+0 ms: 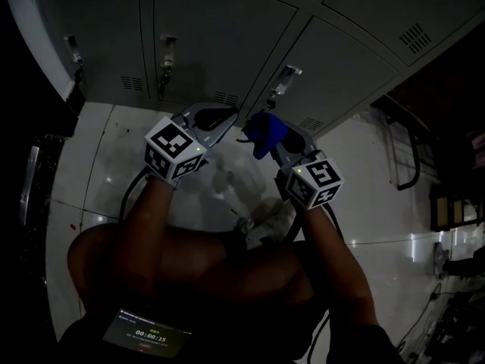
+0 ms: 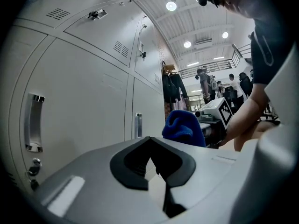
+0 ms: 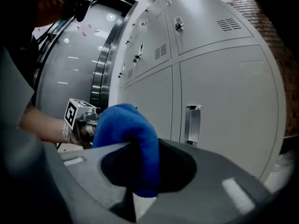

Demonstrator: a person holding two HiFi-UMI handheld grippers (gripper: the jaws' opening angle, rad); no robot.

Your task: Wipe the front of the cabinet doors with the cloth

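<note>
Cloth [image 1: 264,130], blue and bunched, is clamped at the tip of the right gripper [image 1: 269,136] and held up just in front of the grey cabinet doors [image 1: 220,36], near a bright metal handle [image 1: 285,78]; contact with the door cannot be judged from here.

Head view: both grippers are raised side by side toward the doors. The left gripper [image 1: 227,118] points at the same row of doors, just beside the cloth. Each gripper carries a marker cube, left [image 1: 174,149] and right [image 1: 314,179]. A pale, glossy floor [image 1: 106,158] lies below. A lit screen [image 1: 148,332] shows at the bottom edge.

Left gripper view: the jaws stand together at their tips with nothing between them. The cloth [image 2: 182,127] rises just beyond them, to the right. A door with a vertical handle [image 2: 35,122] fills the left side. People [image 2: 210,83] stand well back under ceiling lights [image 2: 171,5].

Right gripper view: the jaws are closed on the cloth [image 3: 133,148], which bulges above them and hangs down between the dark pads. The doors curve away to the right, apart from the cloth in this view.
</note>
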